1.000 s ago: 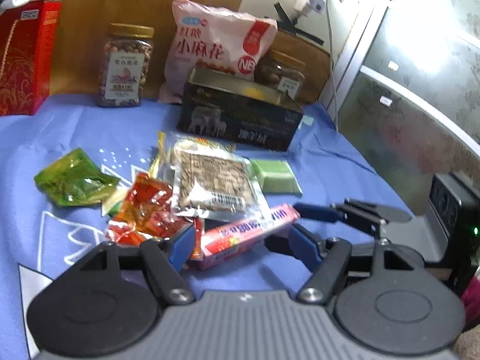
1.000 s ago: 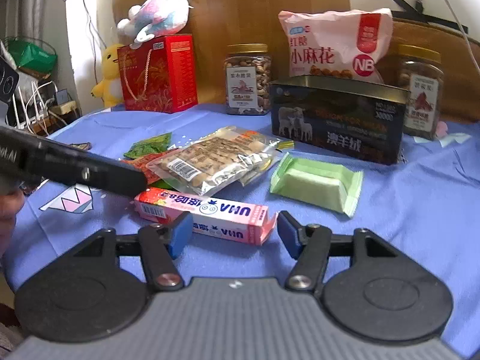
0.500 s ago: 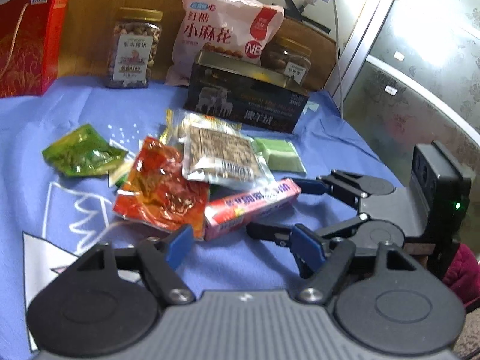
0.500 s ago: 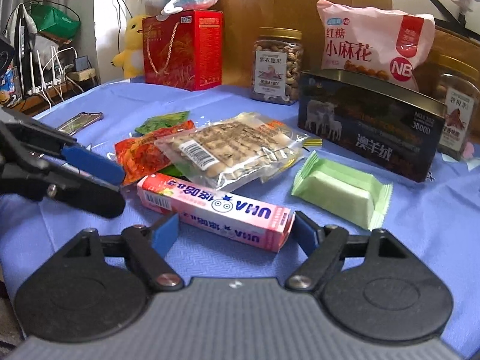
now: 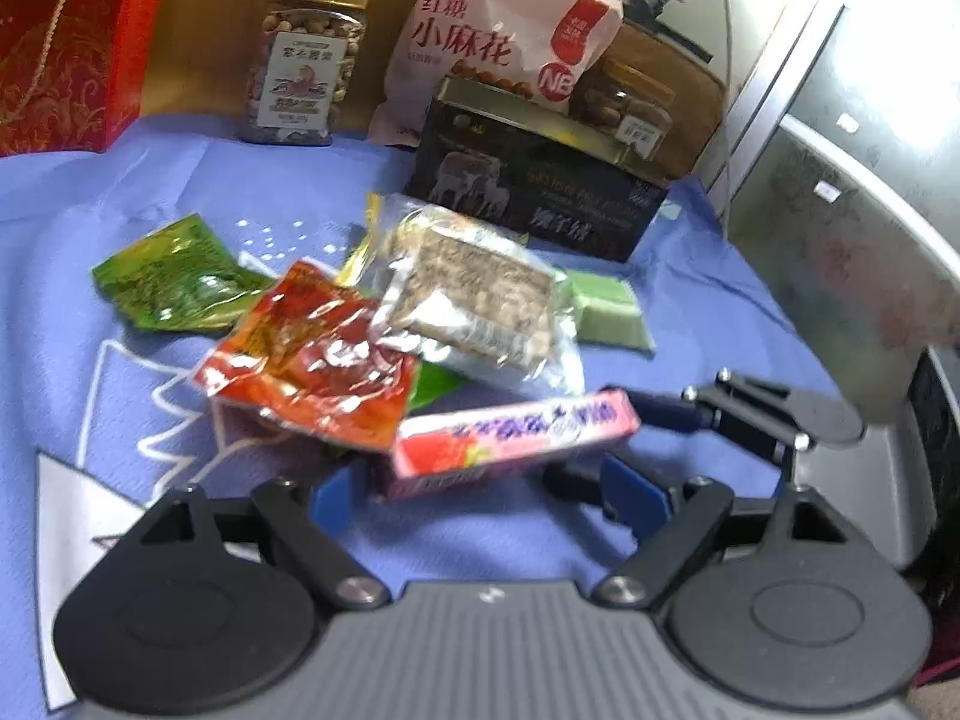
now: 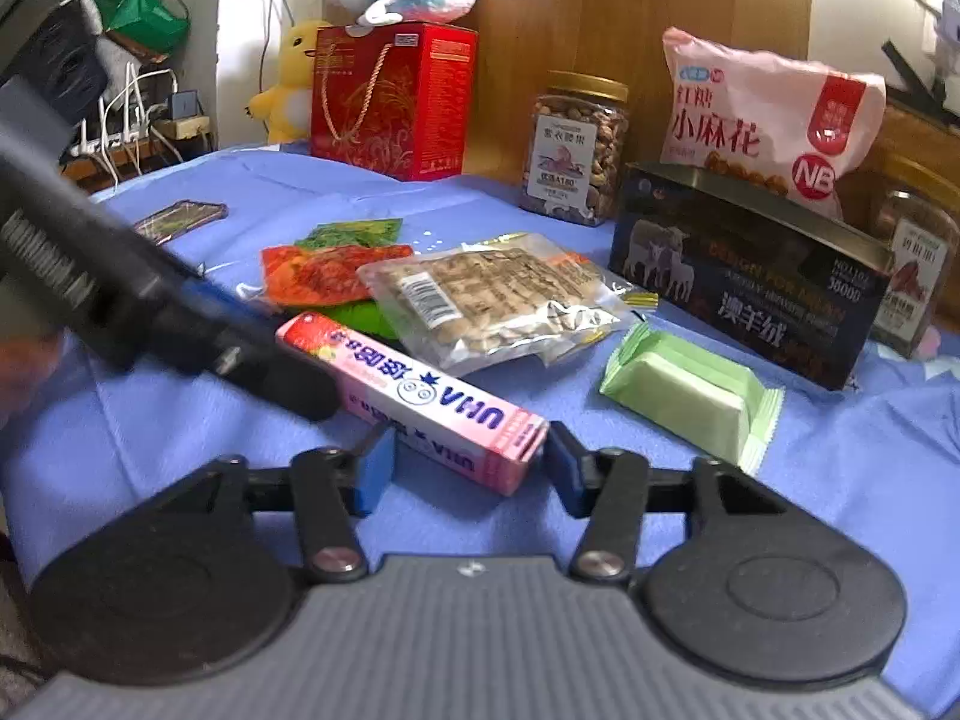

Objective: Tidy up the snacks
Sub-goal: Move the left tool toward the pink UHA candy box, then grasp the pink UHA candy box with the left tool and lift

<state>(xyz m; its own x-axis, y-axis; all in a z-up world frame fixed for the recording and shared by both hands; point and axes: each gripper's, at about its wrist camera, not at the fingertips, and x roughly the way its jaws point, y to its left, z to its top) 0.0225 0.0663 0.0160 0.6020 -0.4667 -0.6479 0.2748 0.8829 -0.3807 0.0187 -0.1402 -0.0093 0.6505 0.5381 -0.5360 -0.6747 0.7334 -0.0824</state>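
On the blue cloth (image 6: 840, 480), starting at the left, a green packet (image 5: 174, 276) and an orange-red packet (image 5: 312, 360) are seen lying loose. Partly on top of the latter, a clear biscuit pack (image 6: 492, 294) is laid. In front of these, the pink candy box (image 6: 414, 396) is found flat on the cloth, framed at both ends: the left gripper (image 5: 486, 492) and the right gripper (image 6: 468, 468) are each held with jaws spread, nothing pinched. Further right, a green wafer bar (image 6: 684, 396) is set apart, before the dark tin (image 6: 744, 276). The sorting is judged barely begun; no loose snack appears grouped or put away, and the candy box seems next to be lifted.
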